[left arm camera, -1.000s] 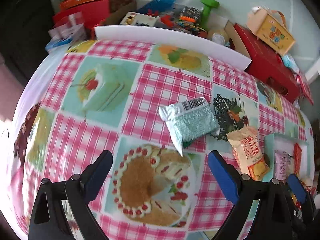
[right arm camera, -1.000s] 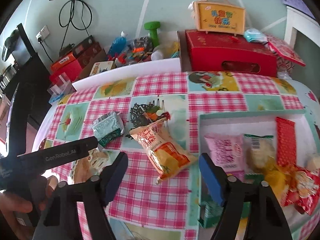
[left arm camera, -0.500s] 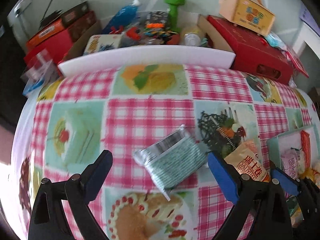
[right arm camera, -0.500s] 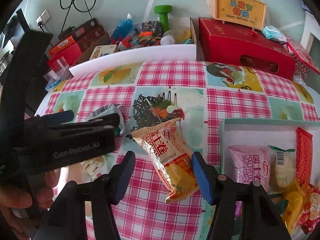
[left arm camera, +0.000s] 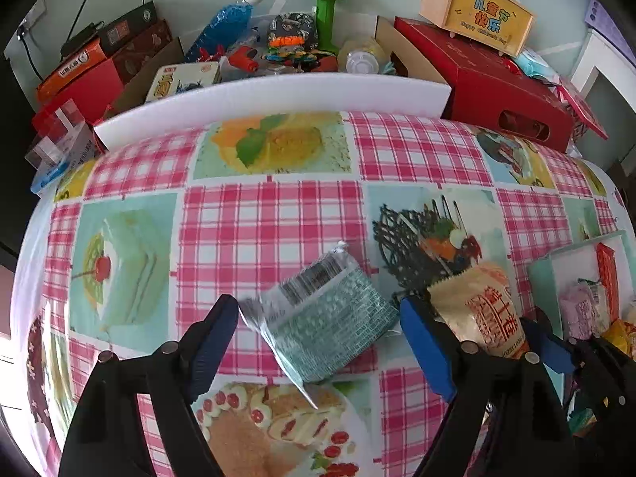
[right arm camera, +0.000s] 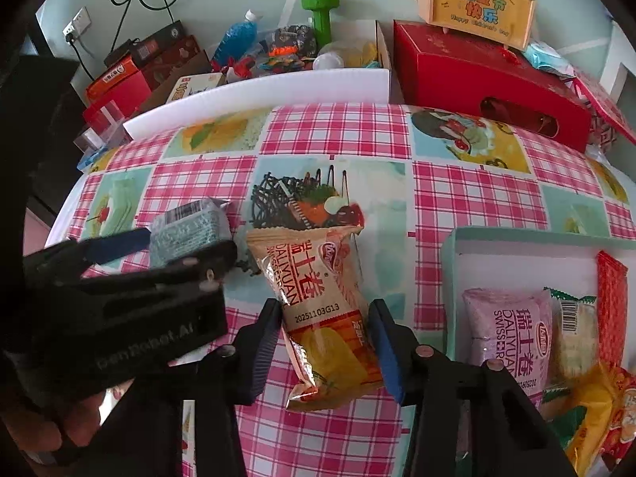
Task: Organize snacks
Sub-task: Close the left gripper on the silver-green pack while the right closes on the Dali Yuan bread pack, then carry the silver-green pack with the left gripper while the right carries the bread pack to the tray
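Table: pink checked cloth [left arm camera: 278,230] with cake pictures; boxes and toys sit along the top of both views.
Left gripper [left arm camera: 318,342]: low in the left wrist view, jaws wide apart, holding nothing.
Green snack pack [left arm camera: 326,318]: lies flat in the lower middle of that view, between the two blue pads [left arm camera: 214,338], a bit crooked. I cannot tell if a pad touches it.
Right gripper [right arm camera: 326,342]: low middle of the right wrist view, jaws apart but narrow, one on each side of the orange snack bag [right arm camera: 318,306]. No squeeze shows yet.
Tray [right arm camera: 449,262]: right side of the right wrist view, with a pink pack [right arm camera: 508,330] and other snacks inside.
Hand [right arm camera: 51,421]: lower left of that view, wrapped around the left tool's handle.
Pose: both tools point forward and down at the cloth, side by side, close together.
Could go wrong: the tools may bump, since they are so near. The crooked green pack may slip out when the jaws close. The puffy orange bag may squash or slide away.
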The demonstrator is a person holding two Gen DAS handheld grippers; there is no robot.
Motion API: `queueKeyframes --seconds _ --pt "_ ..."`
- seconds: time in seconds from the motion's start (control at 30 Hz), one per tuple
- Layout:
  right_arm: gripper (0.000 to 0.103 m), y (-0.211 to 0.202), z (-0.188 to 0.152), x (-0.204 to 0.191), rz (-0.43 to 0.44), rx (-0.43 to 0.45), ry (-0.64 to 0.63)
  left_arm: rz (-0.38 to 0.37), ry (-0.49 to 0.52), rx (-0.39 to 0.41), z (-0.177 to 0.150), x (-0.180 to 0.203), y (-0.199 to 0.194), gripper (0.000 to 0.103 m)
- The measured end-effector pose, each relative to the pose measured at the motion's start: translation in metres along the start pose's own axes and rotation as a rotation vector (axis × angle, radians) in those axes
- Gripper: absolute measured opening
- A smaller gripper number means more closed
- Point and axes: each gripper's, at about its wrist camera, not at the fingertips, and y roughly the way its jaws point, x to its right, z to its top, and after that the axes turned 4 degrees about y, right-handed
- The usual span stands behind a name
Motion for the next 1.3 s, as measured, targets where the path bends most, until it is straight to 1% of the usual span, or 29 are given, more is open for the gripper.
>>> queueKeyframes --seconds 0.07,0.1,0.13,0.23,0.37,0.53,0.73,1.03,1.2,1.3 --pt "0.044 -0.002 -0.001 0.0 -0.002 -0.001 -0.001 -0.006 0.004 -0.024 -0.004 0.001 0.004 0.074" --pt "0.044 -0.002 -0.003 0.0 -0.004 0.0 -0.006 0.005 0.0 -0.043 -0.007 0.001 0.006 0.071" --pt "0.043 -0.004 -0.004 0.001 -0.003 0.002 -0.006 0.006 -0.017 -0.052 -0.009 0.0 0.009 0.071" --pt "0.043 -0.005 -0.007 0.003 0.004 -0.001 -0.001 0.006 -0.036 -0.042 -0.015 -0.001 0.007 0.068" --pt "0.043 -0.009 -0.014 0.006 0.011 -0.004 0.012 -0.007 -0.077 -0.036 -0.024 -0.004 0.001 0.061" --pt "0.043 -0.015 -0.026 0.009 0.019 -0.007 0.025 -0.023 -0.132 -0.041 -0.039 -0.01 -0.006 0.06" --pt "0.043 -0.026 -0.041 0.01 0.01 -0.016 0.03 -0.037 -0.199 -0.059 -0.069 -0.013 -0.021 0.06" --pt "0.042 -0.041 -0.067 0.005 0.007 -0.033 0.012 -0.035 -0.302 -0.102 -0.114 -0.012 -0.046 0.06" --pt "0.042 -0.048 -0.08 0.005 -0.004 -0.049 0.016 -0.033 -0.324 -0.108 -0.131 -0.009 -0.056 0.061" --pt "0.042 -0.05 -0.084 0.007 -0.008 -0.052 0.019 -0.018 -0.311 -0.118 -0.136 -0.003 -0.058 0.061"
